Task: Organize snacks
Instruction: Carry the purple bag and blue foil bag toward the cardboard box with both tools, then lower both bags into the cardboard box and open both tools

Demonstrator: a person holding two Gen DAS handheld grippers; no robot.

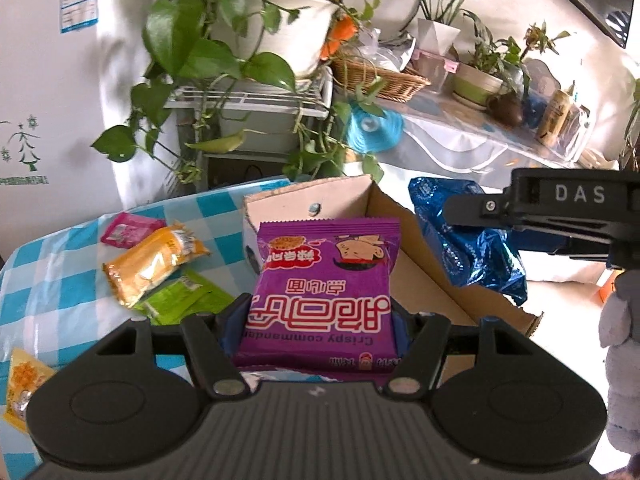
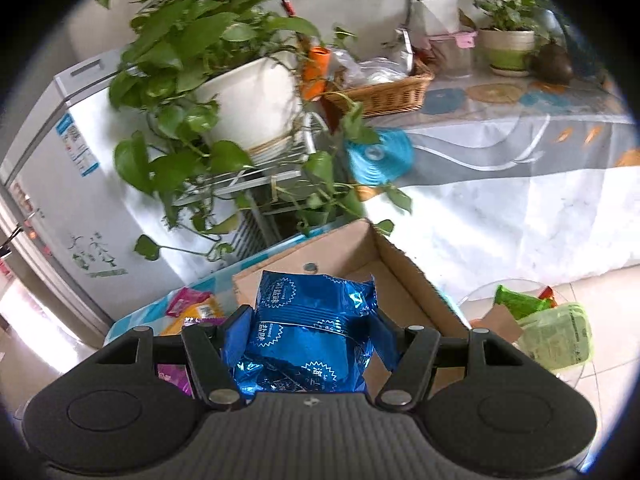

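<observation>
Nearest the left wrist camera, the left gripper [image 1: 320,312] clamps a purple snack packet [image 1: 326,284] between its fingers, the packet standing upright with its print upside down, in front of an open cardboard box [image 1: 424,280]. On the right wrist camera, the right gripper [image 2: 310,330] squeezes a crinkled blue foil snack packet [image 2: 308,336] the same way, held over the near end of the same box [image 2: 404,280]. Left of the box, on the blue-and-white checked tablecloth [image 1: 56,276], lie loose snacks: an orange packet [image 1: 154,264] overlapping a green packet [image 1: 180,300], a pink packet [image 1: 130,231] toward the table's far edge, and a yellow packet [image 1: 24,388] at the near left edge. Beyond the table, a trailing pothos in a white pot [image 1: 276,28] sits on a white wire stand [image 1: 256,100], beside a white refrigerator [image 1: 52,92]. A wicker basket [image 1: 380,78] and smaller potted plants [image 1: 480,76] line a cloth-covered sideboard [image 1: 460,140] farther back.
</observation>
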